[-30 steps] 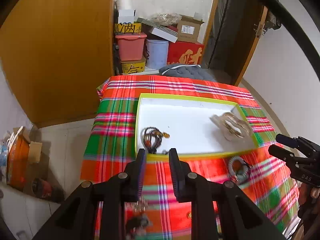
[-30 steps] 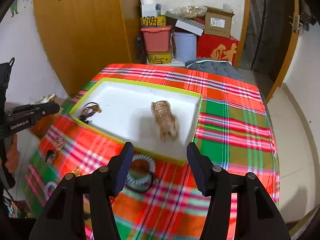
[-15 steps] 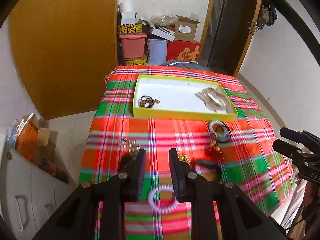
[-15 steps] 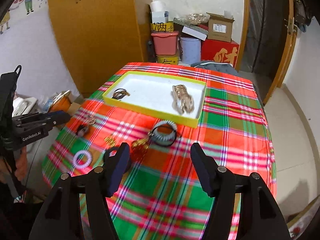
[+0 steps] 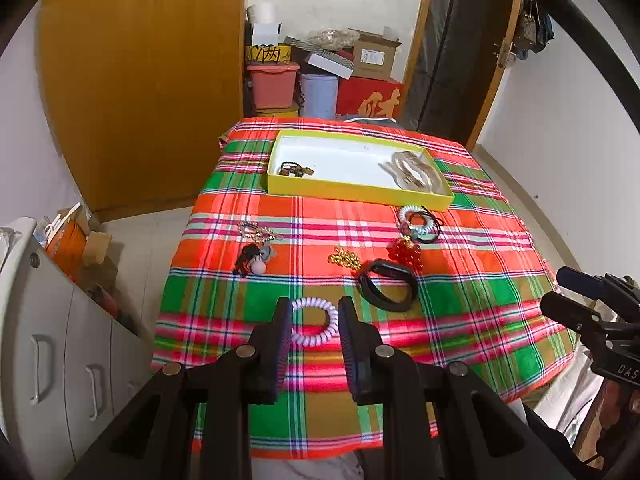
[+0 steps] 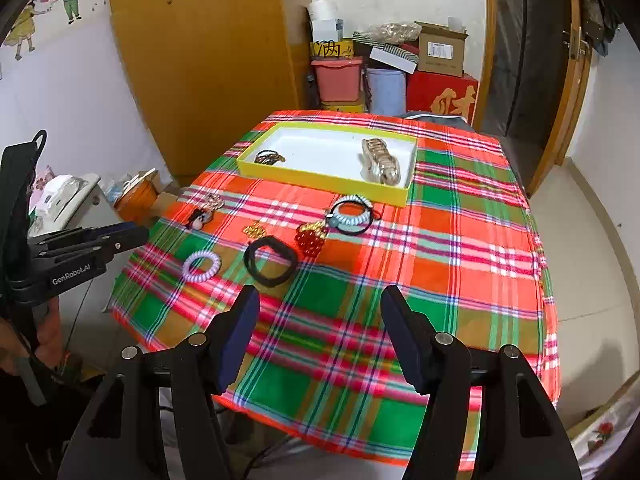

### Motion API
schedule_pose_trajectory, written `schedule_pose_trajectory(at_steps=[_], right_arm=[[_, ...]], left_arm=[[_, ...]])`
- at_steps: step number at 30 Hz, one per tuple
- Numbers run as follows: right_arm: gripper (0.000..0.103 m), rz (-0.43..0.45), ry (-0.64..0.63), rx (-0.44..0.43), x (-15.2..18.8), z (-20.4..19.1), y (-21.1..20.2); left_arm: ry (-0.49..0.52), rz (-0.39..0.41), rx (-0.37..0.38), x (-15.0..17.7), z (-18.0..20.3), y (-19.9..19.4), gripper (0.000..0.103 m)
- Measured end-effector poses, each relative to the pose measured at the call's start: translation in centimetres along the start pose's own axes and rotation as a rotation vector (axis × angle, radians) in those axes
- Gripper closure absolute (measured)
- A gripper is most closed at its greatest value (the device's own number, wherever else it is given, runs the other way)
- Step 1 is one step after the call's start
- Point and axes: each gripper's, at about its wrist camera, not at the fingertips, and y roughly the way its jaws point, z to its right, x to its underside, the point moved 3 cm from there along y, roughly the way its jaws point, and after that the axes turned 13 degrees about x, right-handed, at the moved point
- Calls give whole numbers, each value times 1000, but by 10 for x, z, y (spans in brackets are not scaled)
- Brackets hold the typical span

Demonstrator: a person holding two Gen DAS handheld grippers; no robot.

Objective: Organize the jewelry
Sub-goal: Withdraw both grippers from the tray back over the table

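Jewelry lies loose mid-table on the plaid cloth (image 5: 472,304), short of the yellow tray (image 5: 360,191) at the far edge, and both empty claws, left gripper (image 5: 313,322) narrowly parted, right gripper (image 6: 320,312) spread wide, risk snagging cloth when pinching the white coil band (image 5: 314,321).

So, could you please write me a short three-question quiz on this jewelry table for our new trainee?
1. True or false: the yellow-rimmed white tray already holds jewelry.
2. Which lies nearest the left gripper: A) red bead cluster, B) white spiral hair tie, C) black wristband?
3. Fill in: neither the left nor the right gripper holds ____.

Key: 1 true; 2 B; 3 anything.
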Motion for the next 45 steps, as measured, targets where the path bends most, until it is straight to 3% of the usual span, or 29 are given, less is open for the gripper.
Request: schedule_pose_trajectory(at_steps=[20,42,45], right_arm=[[40,3,0,4,0,-2,-1],[40,-79,37,-26,-24,2,44],[40,-85,41,-28,-29,3,52]], left_arm=[[7,6,13,-2,0,-4,80],[-40,-27,23,-19,-37,30,80],[-54,-34,33,-22,-43,37,65]])
